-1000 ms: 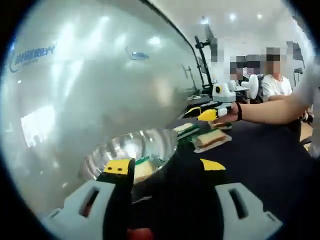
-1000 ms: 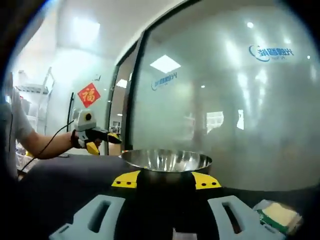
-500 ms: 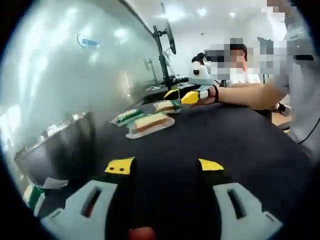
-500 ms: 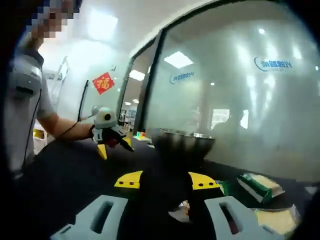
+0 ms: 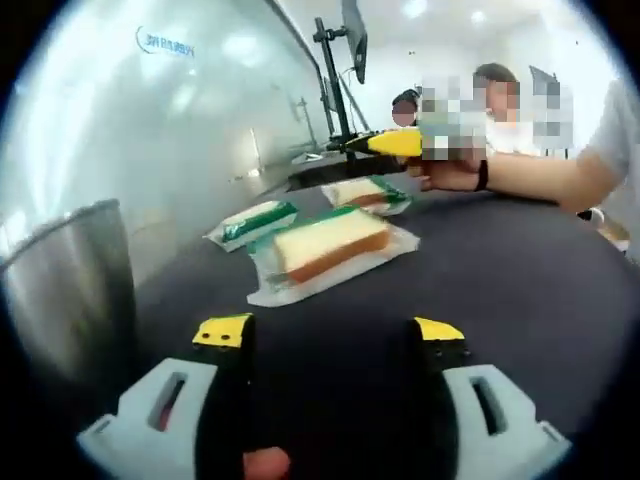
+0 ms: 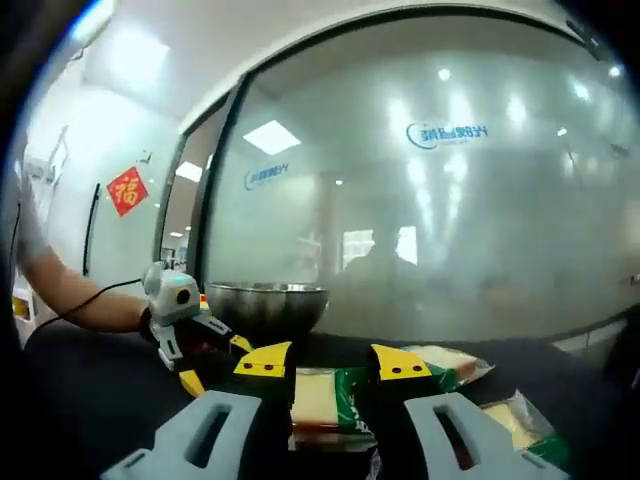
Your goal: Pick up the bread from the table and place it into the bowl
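A shiny, smooth steel bowl (image 6: 267, 306) with a mirror-like brushed wall stands on a matt black table top (image 5: 500, 290) that looks like soft cloth. Slices of pale spongy bread with a brown crust (image 5: 330, 243) lie sealed in clear, glossy plastic wrappers, some printed green (image 5: 252, 222). Behind them rises a smooth frosted glass wall (image 6: 480, 200) that reflects ceiling lights in a hazy sheen. The left gripper (image 5: 330, 335) and the right gripper (image 6: 327, 360) both have matt grey plastic bodies, black jaws and yellow plastic tips.
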`<action>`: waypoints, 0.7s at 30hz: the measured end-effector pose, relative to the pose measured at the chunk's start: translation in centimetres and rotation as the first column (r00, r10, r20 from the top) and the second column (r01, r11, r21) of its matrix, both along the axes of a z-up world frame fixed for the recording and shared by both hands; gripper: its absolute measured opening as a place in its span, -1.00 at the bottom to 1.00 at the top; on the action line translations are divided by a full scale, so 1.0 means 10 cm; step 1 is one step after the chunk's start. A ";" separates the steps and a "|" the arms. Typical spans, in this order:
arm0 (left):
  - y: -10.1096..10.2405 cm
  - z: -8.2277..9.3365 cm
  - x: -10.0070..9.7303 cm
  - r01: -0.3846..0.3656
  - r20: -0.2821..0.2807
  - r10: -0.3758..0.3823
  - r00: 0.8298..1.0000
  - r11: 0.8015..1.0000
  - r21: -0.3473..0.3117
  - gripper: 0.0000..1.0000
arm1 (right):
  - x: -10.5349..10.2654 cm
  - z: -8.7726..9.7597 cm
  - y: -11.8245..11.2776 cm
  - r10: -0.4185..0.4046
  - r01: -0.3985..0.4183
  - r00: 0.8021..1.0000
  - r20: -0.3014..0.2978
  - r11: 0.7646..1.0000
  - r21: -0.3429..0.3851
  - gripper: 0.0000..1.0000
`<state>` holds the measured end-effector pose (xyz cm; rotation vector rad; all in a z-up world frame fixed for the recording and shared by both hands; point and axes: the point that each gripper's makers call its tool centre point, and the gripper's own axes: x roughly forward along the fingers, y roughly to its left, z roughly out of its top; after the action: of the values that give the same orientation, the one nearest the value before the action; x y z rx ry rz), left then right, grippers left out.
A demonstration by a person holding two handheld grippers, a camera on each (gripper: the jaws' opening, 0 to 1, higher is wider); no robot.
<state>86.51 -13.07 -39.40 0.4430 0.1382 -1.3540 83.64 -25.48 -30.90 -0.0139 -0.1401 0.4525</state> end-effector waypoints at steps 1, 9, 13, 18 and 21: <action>-0.04 0.02 0.06 -0.012 -0.012 0.012 1.000 1.000 -0.007 0.07 | 0.02 -0.01 -0.02 0.000 0.000 1.000 0.000 1.000 0.008 -0.48; -0.16 0.02 0.47 -0.080 0.000 0.080 0.997 0.997 0.011 -0.33 | 0.13 0.01 -0.25 -0.059 0.060 0.998 -0.014 0.994 0.087 -0.48; -0.23 0.03 0.40 -0.066 0.036 0.065 0.997 0.997 0.032 -0.58 | 0.11 0.04 -0.31 -0.085 0.086 0.996 -0.015 0.989 0.123 -0.48; -0.21 0.05 0.38 -0.065 0.045 0.063 0.997 0.997 0.049 -0.79 | 0.11 0.04 -0.32 -0.093 0.095 0.995 -0.019 0.985 0.142 -0.48; -0.16 0.08 0.45 -0.104 -0.025 0.104 0.994 0.994 0.023 -1.00 | 0.13 0.02 -0.33 -0.103 0.106 0.994 -0.030 0.985 0.134 -0.48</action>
<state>91.04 -14.69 -38.63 0.4311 0.1955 -1.2574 84.93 -28.80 -30.72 0.1163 -0.1466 0.3372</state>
